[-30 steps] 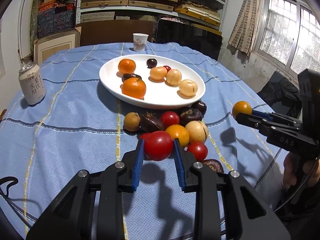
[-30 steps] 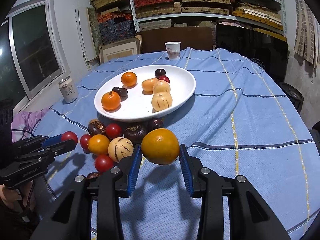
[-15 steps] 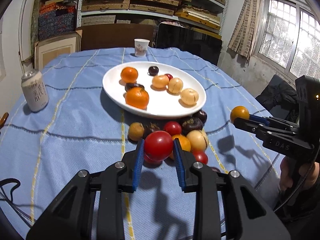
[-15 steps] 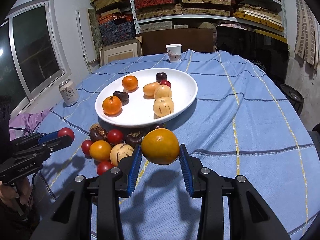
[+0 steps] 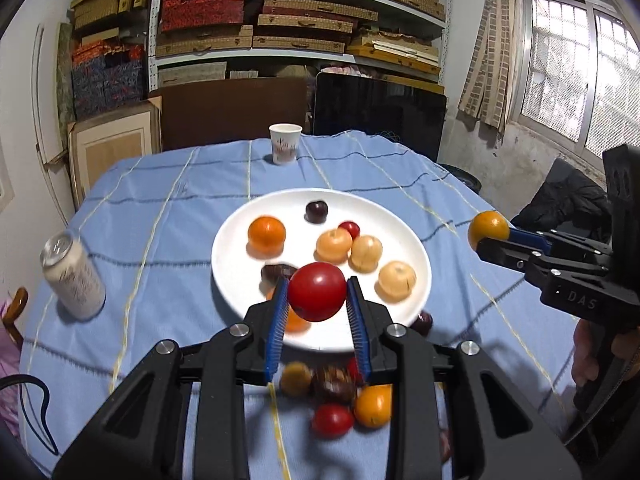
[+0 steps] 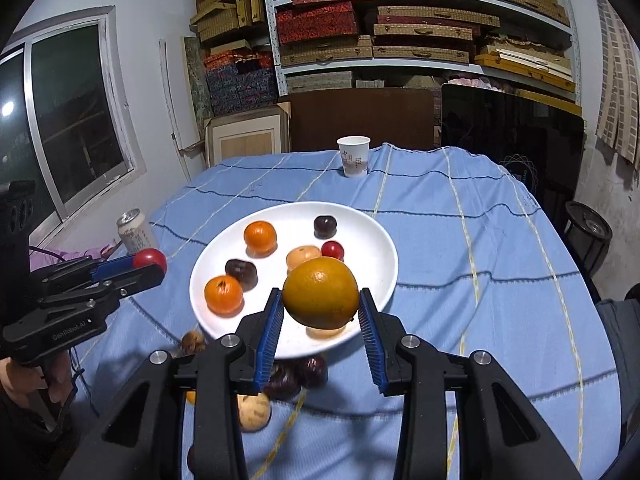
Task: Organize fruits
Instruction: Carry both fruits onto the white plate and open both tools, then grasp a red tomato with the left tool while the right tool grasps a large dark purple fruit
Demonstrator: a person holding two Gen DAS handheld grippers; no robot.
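Left wrist view: a red tomato (image 5: 317, 297) is clamped between the narrowly set pads of the left gripper (image 5: 316, 300), angled down above the white plate (image 5: 230, 240); it should be lowered onto bare plate before release. Right wrist view: an orange (image 6: 320, 298) is pinched in the right gripper (image 6: 321, 308), pitched downward at the plate's near rim, best placed clear of seated fruit.

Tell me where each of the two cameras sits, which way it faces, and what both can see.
Left wrist: sits on the left gripper, looking along its fingers over the round white plate; it grips a red tomato; the right gripper and a hand show.
Right wrist: sits on the right gripper, facing the same plate; it grips a round orange fruit; the left gripper shows.
Shared: plate, white paper cup, silver drink can.
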